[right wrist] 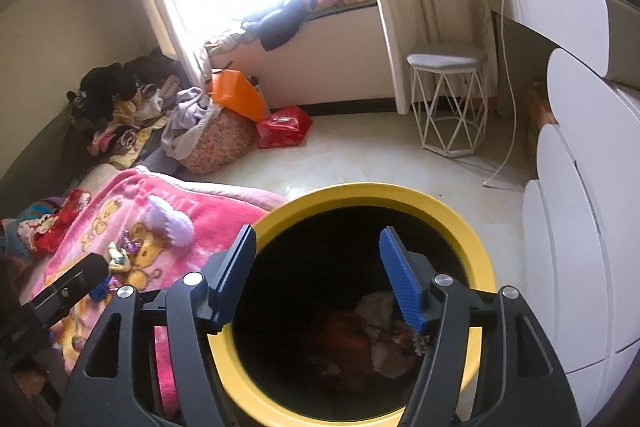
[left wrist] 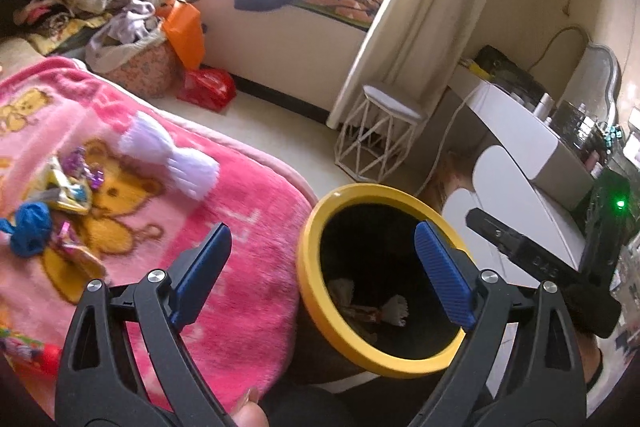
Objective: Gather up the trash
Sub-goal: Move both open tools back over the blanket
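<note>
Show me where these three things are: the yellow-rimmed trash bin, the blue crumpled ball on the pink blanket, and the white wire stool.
yellow-rimmed trash bin (right wrist: 478, 247): right wrist view, right rim.
blue crumpled ball (left wrist: 30, 229): left wrist view, its middle.
white wire stool (right wrist: 446, 59): right wrist view, seat top.

A black trash bin with a yellow rim (right wrist: 478, 247) is seen standing upright on the floor just beside the pink blanket, with crumpled white paper (left wrist: 394, 309) and wrappers lying at its bottom. On the blanket, well apart from the bin, a white crumpled tissue (left wrist: 176, 157) is spread, and near it shiny wrappers (left wrist: 70, 187) and a blue wad (left wrist: 30, 229) are clustered.
</note>
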`<state>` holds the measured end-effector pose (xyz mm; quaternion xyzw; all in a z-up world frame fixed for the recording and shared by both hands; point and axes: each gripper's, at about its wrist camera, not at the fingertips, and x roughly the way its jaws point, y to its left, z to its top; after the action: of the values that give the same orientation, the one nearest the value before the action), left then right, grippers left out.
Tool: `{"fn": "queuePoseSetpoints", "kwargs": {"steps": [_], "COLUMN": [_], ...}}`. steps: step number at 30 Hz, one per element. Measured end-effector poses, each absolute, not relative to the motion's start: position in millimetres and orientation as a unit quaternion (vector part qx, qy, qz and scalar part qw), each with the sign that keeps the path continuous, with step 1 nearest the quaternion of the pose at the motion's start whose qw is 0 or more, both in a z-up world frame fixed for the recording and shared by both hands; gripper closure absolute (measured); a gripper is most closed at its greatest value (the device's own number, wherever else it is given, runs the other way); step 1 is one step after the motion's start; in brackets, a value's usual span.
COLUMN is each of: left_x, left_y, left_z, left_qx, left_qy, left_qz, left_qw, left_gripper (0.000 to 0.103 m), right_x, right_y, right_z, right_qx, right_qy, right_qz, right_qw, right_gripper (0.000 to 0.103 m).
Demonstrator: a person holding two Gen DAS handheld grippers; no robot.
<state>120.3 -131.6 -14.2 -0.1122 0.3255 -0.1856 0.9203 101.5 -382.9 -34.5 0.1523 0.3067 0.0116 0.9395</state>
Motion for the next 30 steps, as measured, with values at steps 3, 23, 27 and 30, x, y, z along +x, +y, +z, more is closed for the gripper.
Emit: {"fn": "queuePoseSetpoints", "kwargs": {"steps": [3,23,27,30], "left_x": [117,107,106,106], "left_y": [-118,-46,-35,-24], "left_z": [-10,3,3,4], "left_qx": [-0.114,-0.138,-0.142,-0.148], "left_qy": [0.316,0.288,0.285,0.282], "left_qz": [-0.171,-0.082,-0.069,-0.057], "left_qw": [0.926,0.944,0.945,0.946], "left_gripper": [0.018,0.017,0.017,0.017], "right_x": [99,96,98,99], "right_y": [-373,-304,-290,-280], "right_z": [-29,-7,-4,-3], "right_qx": [0.144,0.096,0.086,0.081], "right_qy": [0.301,0.281,0.281,0.283], "right_qz": [0.019,0.085,0.101,0.112], "right_qw": [0.943,0.951,0.950,0.949], "right_gripper": [0.040,0.030,0.029,0.029]}}
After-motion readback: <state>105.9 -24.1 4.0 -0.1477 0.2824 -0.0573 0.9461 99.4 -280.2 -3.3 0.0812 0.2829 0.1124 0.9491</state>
